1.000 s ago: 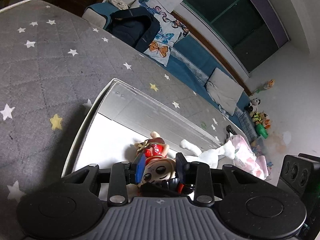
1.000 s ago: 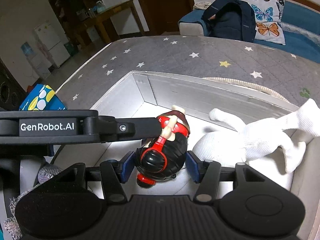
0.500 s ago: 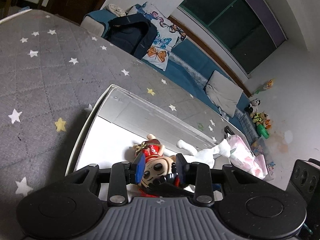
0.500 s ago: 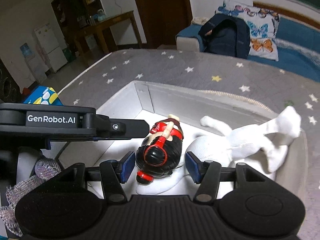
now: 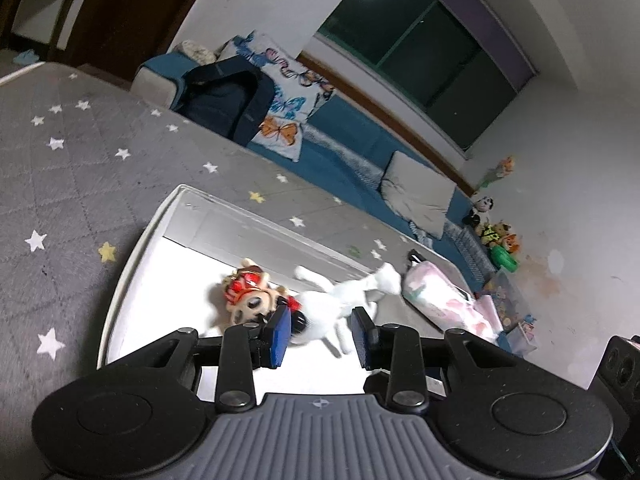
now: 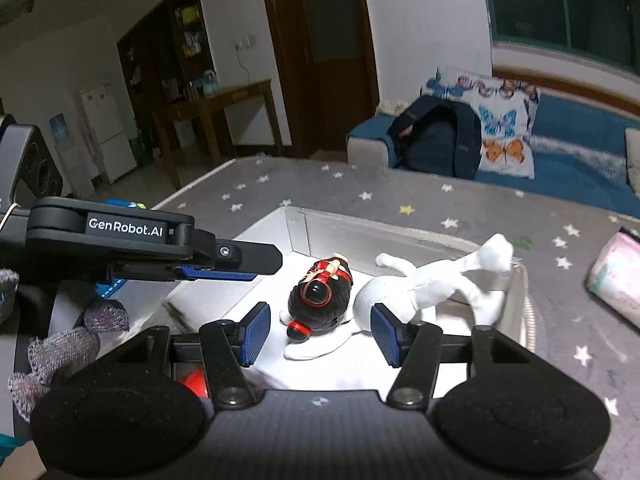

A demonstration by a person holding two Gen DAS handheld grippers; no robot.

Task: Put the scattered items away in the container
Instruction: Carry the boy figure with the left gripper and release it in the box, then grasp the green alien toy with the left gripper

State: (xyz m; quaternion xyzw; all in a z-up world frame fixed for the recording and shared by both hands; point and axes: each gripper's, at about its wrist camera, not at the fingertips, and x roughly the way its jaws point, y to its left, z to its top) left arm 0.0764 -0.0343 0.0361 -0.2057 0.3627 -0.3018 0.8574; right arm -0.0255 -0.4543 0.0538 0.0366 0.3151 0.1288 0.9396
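Observation:
A white open box (image 5: 132, 248) (image 6: 296, 224) sits on the grey star-patterned surface. Inside lie a doll with red goggles and headphones (image 5: 250, 300) (image 6: 320, 300) and a white plush toy (image 5: 344, 292) (image 6: 432, 280), side by side and touching. My left gripper (image 5: 320, 336) is open and empty, above the box over the two toys; it also shows in the right wrist view (image 6: 224, 264). My right gripper (image 6: 320, 334) is open and empty, raised above the doll.
A pink pouch (image 5: 444, 300) (image 6: 616, 276) lies on the surface right of the box. A grey mesh cloth (image 6: 64, 344) and a red object (image 6: 196, 386) sit at the left. A sofa with a dark backpack (image 6: 436, 140) stands behind.
The left gripper has let go of the doll, opened and lifted. The doll now lies in the box. Both grippers have pulled up and back from the box.

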